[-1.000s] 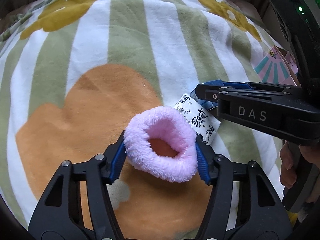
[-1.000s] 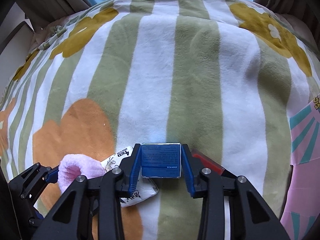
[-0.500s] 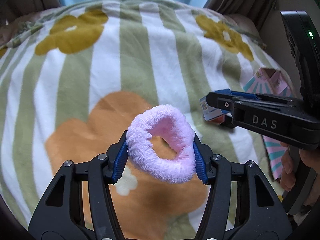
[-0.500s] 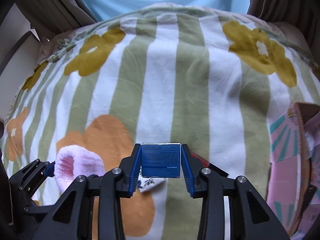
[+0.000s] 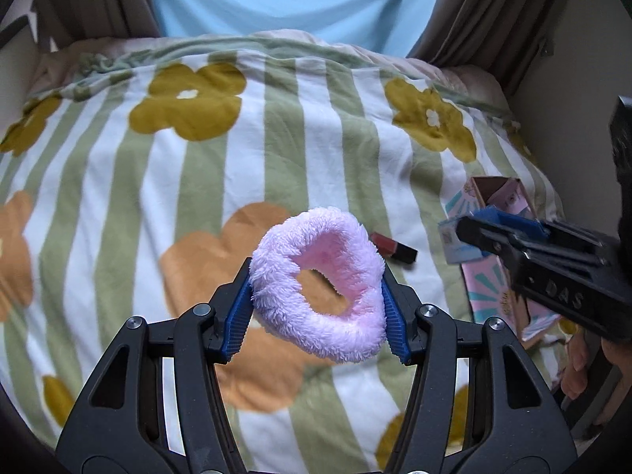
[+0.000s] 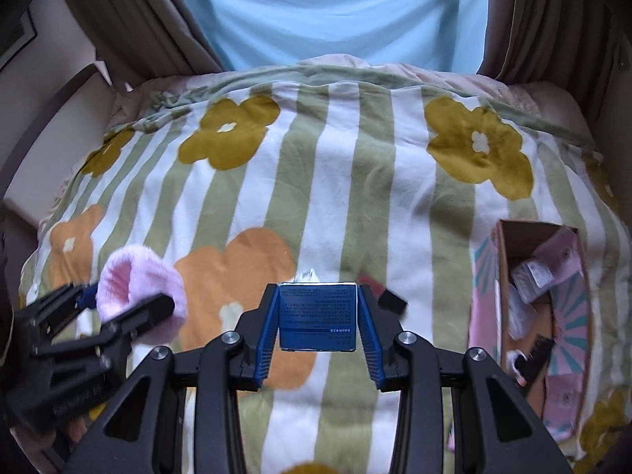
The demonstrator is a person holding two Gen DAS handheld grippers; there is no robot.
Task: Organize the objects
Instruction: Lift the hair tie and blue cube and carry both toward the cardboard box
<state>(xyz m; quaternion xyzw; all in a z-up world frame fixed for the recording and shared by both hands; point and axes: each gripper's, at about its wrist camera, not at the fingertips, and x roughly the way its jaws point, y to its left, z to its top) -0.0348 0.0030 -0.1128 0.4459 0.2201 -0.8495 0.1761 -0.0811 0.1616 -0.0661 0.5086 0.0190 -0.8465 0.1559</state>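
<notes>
The left gripper (image 5: pixel 318 302) is holding a fluffy pink scrunchie (image 5: pixel 320 288), its blue fingers (image 5: pixel 236 322) pressing in on both sides of the ring, above the striped floral blanket (image 5: pixel 245 150). The ring is covering part of an orange flower print and whatever is lying straight under it. The right gripper (image 6: pixel 318 326) is clamping a blue box (image 6: pixel 317 316) between its fingers (image 6: pixel 266 326); the small print on the box is too fine to read. That box is hiding most of a white packet (image 6: pixel 306 276), only a corner showing above it, and part of a red and black item (image 5: pixel 393 247) lying on the blanket. At the right, an open pink carton (image 6: pixel 484 316) is sitting on the blanket with small packets inside; its contents are blurring together and its near end is running out of view. In the left view the right gripper is crossing in front of the carton.
</notes>
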